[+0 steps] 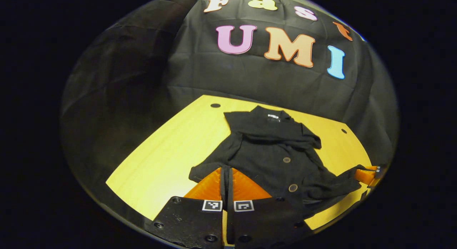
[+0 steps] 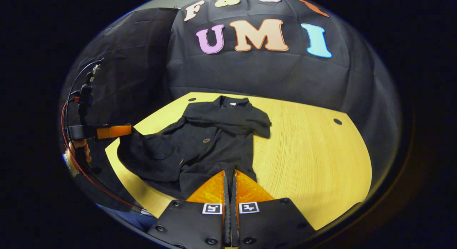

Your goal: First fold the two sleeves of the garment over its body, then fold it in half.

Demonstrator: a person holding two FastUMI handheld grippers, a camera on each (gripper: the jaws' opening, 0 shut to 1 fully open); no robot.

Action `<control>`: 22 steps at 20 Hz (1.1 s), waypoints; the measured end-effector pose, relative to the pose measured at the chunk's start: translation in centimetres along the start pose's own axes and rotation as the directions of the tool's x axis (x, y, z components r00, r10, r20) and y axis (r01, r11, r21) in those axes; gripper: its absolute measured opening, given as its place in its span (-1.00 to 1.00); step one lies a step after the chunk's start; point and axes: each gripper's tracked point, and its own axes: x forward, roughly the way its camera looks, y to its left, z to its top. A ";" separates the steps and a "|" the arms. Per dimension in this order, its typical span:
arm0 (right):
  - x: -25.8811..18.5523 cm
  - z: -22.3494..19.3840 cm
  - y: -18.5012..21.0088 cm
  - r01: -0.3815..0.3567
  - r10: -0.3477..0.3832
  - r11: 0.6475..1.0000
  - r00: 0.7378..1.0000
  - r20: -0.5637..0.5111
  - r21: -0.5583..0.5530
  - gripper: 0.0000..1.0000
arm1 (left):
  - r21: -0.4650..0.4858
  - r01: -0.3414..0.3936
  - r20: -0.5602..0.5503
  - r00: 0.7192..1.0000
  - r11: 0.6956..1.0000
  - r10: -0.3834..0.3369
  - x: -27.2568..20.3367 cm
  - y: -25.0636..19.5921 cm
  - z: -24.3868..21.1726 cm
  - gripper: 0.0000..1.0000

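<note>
Black knit buttoned garment (image 1: 275, 152) lies on the yellow wooden tabletop (image 1: 171, 152), collar away from both jaws, hem nearest them. Both sleeves appear folded across the chest just ahead of the collar, one over the other. Judgement: sleeve step done, half-fold in hand.

Left gripper (image 1: 227, 170): jaws pressed together on the hem corner, cloth draped over the tips. Right gripper (image 2: 230, 175): jaws likewise pressed together, pinching the other hem corner. In the right gripper view the left gripper sits off to the jaws' left, with the cloth pulled up toward it.

Risks:
- The two corners look unevenly lifted; carrying them at different heights would skew the fold line.
- Thin pinch on loose knit: the hem could slip out mid-lift.
- Dragging the body forward could pull the stacked sleeves open.

Surface: smooth pale wood grain, small dark holes (image 2: 337, 121) near the far edge. Black cloth wall (image 2: 250, 74) stands beyond the table.
</note>
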 end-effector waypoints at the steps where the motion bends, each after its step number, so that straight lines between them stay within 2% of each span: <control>1: 0.3 1.0 -0.4 0.008 -0.008 1.000 1.000 0.010 -0.005 -0.94 | 0.007 0.007 0.012 1.000 1.000 -0.007 0.6 -0.2 1.0 -1.00; 5: 1.8 5.6 -1.7 0.041 -0.042 0.999 0.998 0.050 0.007 -0.95 | 0.007 0.037 0.051 0.998 0.999 -0.037 3.2 -0.9 5.1 -1.00; 9: 4.0 10.6 -3.2 0.111 -0.110 0.994 0.990 0.090 0.001 -0.94 | -0.003 0.079 0.083 0.993 0.997 -0.079 6.5 -1.3 9.1 -1.00; 14: 7.3 15.8 -4.8 0.191 -0.190 0.982 0.975 0.119 0.003 -0.95 | 0.040 0.118 0.111 0.986 0.992 -0.122 11.6 -1.7 13.4 -1.00; 18: 10.6 19.5 -6.3 0.228 -0.227 0.974 0.966 0.124 0.002 -0.95 | 0.040 0.136 0.139 0.980 0.990 -0.140 15.9 -2.2 16.6 -1.00; 19: 11.5 20.2 -6.7 0.232 -0.232 0.973 0.965 0.123 0.013 -0.99 | 0.034 0.140 0.148 0.978 0.990 -0.143 17.0 -2.4 17.2 -1.00; 22: 14.5 21.9 -8.1 0.240 -0.245 0.969 0.963 0.112 0.052 -0.95 | 0.025 0.140 0.169 0.975 0.990 -0.142 20.2 -2.9 18.7 -1.00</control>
